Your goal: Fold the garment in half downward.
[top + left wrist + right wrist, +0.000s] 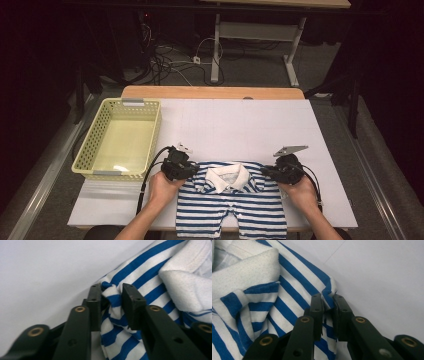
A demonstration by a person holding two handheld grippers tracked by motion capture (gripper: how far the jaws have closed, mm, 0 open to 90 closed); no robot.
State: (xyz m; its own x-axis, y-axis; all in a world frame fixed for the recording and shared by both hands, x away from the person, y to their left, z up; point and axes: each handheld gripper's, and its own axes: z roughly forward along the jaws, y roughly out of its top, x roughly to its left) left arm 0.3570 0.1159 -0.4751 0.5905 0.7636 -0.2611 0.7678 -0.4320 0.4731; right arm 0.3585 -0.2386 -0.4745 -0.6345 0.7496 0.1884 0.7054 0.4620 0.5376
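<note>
One striped shirt (235, 202) lies flat at the near edge of the worktop (240, 125), its hem hanging just over that edge. Two tongs are on it: the left tongs (111, 301) pinch a bunched fold at one shoulder, the right tongs (327, 305) pinch the other shoulder's edge. One yellow basket (120, 137) sits at the left edge. Behind the collar there's plenty of bare white surface.

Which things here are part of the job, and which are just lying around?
In use:
- blue-and-white striped cotton romper with white collar
- left tongs, pinching one shoulder
- right tongs, pinching the other shoulder

Lying about:
- pale yellow perforated plastic basket
- tangled cables on the floor
</note>
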